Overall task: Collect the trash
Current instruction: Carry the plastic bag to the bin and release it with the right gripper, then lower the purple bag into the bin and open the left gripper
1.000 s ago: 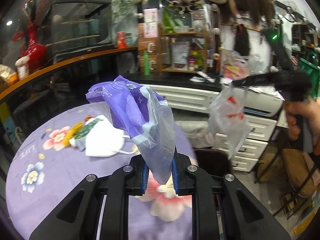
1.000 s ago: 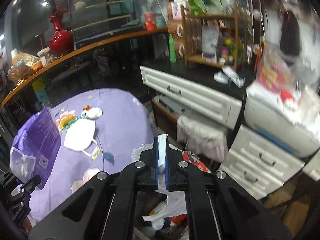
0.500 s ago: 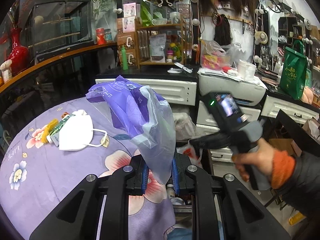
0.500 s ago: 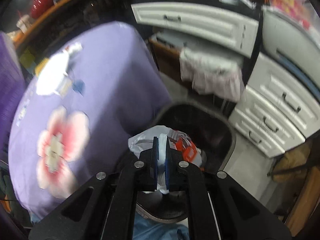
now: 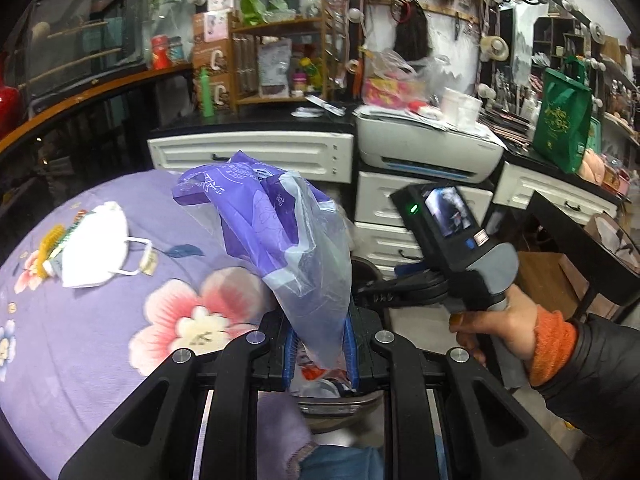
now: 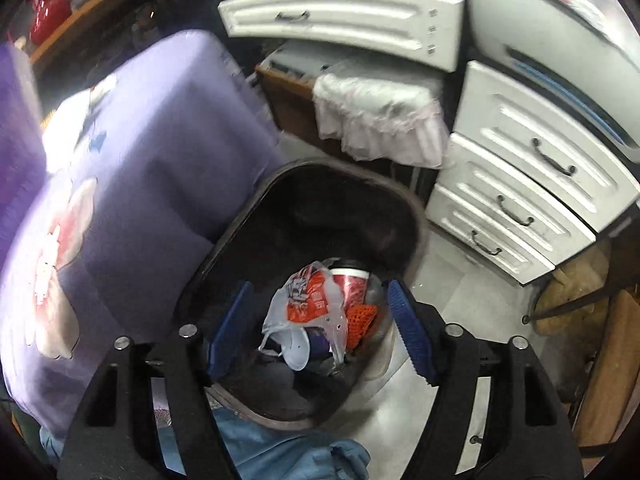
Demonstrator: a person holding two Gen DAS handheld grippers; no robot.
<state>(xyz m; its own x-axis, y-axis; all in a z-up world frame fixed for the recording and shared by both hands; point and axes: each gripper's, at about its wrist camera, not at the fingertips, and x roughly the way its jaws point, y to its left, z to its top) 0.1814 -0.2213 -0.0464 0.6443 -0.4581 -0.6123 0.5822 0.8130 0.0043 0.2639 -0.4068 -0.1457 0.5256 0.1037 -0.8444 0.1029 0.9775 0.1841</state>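
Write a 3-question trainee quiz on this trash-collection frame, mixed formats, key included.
1. True or false: the left tool is shut on the purple plastic bag.
2. Where does the white and red plastic bag lie? A) on the table B) in the trash bin C) in a drawer
3. Fill in: the white ____ lies on the floral tablecloth.

Key: 1 true; 2 B, below the right tool, whose jaws are opening with nothing between the pads; 3 face mask.
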